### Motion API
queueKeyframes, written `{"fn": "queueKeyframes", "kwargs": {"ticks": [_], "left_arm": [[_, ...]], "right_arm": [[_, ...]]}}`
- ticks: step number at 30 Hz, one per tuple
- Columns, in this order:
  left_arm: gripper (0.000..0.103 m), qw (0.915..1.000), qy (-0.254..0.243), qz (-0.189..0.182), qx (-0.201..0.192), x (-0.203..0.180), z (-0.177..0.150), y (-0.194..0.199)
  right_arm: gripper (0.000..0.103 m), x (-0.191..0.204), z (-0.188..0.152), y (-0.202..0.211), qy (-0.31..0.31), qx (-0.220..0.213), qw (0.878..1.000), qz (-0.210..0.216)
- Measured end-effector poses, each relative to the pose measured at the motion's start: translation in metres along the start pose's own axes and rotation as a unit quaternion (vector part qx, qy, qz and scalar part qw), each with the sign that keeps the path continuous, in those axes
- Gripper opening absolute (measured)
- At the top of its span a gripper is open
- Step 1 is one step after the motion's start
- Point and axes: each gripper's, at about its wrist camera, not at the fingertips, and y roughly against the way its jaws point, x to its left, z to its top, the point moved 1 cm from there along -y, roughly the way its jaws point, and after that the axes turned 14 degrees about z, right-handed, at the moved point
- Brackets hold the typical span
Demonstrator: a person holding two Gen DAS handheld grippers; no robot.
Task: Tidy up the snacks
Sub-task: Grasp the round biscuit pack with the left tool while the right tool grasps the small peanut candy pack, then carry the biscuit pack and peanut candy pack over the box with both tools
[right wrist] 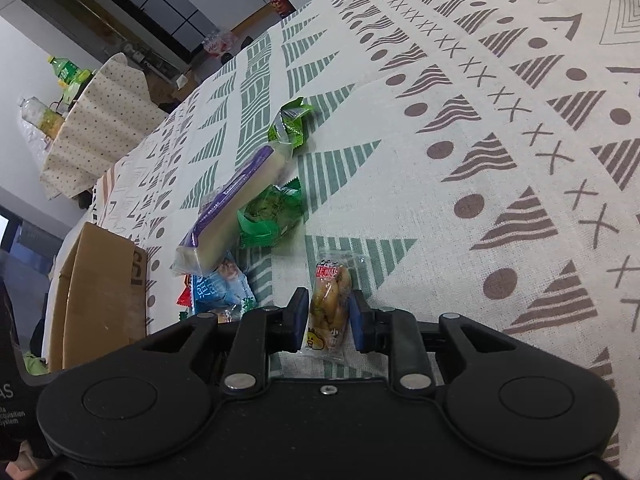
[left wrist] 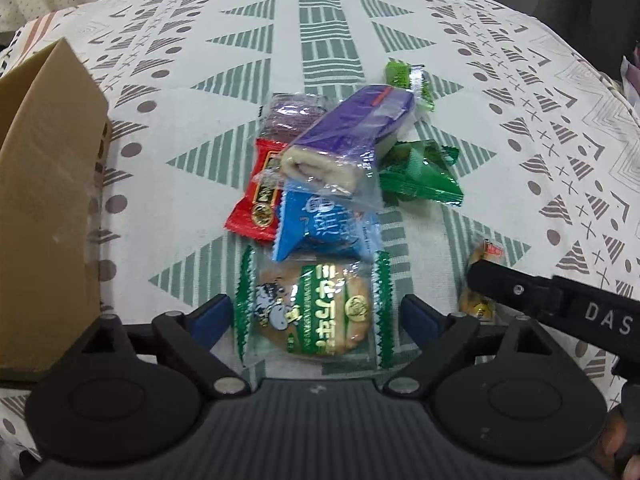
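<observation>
The right gripper (right wrist: 326, 322) pinches a small clear yellow snack pack (right wrist: 328, 312) low in the middle of its frame, while the left gripper (left wrist: 316, 312) stands spread around a round green-edged cracker pack (left wrist: 316, 312) at bottom centre, not yet pressing it. Beyond, the heap is still unsorted on the cloth (left wrist: 520, 92): a purple cake roll (left wrist: 344, 136) lies across red (left wrist: 256, 200), blue (left wrist: 316, 228) and green (left wrist: 420, 176) packets. The carton (left wrist: 44, 200) at far left shows no contents, so most of the work looks undone.
</observation>
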Motion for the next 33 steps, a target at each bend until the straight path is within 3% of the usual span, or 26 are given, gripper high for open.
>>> {"fn": "queueKeyframes", "kwargs": {"ticks": [9,12,14,16,17,21,33], "left_arm": [[0.091,0.9996,-0.008,0.026,-0.01,0.001,-0.001,-0.004],[0.084,0.9995,-0.01,0.027,-0.015,0.003,-0.002,-0.002],[0.078,0.9993,-0.012,0.031,-0.018,0.005,-0.003,-0.001],[0.071,0.9993,-0.014,0.028,-0.019,0.006,-0.003,0.002],[0.062,0.9994,-0.011,0.025,-0.02,0.008,-0.003,0.003],[0.055,0.9998,0.0,0.011,-0.015,0.016,-0.002,0.007],[0.053,0.9992,0.021,-0.012,-0.032,0.038,0.001,0.048]], "right_arm": [[0.032,0.007,0.001,-0.009,0.027,0.008,1.0,-0.006],[0.037,0.013,0.0,-0.012,0.046,0.012,0.999,-0.012],[0.035,0.017,-0.002,-0.015,0.064,0.021,0.998,-0.014],[0.02,0.018,-0.004,-0.015,0.065,0.028,0.997,-0.015],[0.02,0.018,-0.005,-0.015,0.066,0.033,0.997,-0.013],[0.019,0.023,-0.008,-0.012,0.072,0.034,0.997,-0.011],[0.019,0.047,-0.007,0.016,0.05,0.001,0.999,0.008]]}}
